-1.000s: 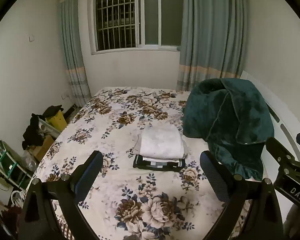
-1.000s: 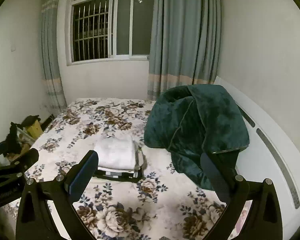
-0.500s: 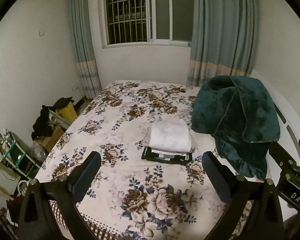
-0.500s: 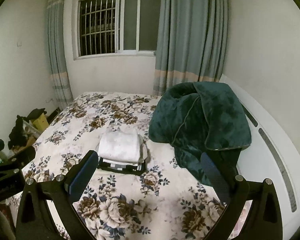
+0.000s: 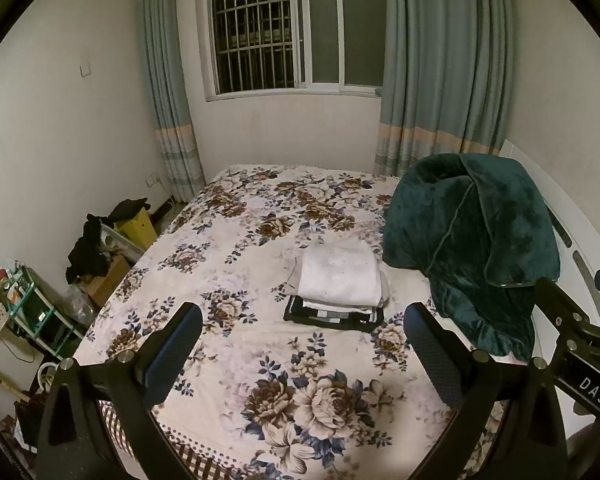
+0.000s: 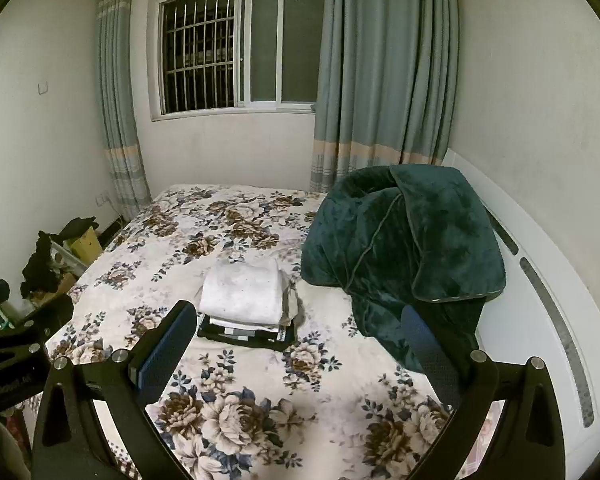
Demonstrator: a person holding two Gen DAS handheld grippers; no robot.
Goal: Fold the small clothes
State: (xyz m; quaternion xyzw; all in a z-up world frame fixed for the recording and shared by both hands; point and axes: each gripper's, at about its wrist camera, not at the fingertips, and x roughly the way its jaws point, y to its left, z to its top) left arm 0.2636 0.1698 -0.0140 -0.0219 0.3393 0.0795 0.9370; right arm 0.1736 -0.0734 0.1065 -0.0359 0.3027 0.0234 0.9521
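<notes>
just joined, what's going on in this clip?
Clothes-folding session on a bed. A stack of folded clothes sits on the floral bedspread, white piece on top, dark checked one at the bottom. A green blanket is heaped beside it. Both the left claw and right claw are open, empty and held well short of the stack. Nothing is being handled right now.

Bare floral bedspread [image 5: 228, 264] gives me room left of the folded clothes stack [image 5: 338, 286]; the green blanket [image 5: 472, 248] crowds its right.
</notes>
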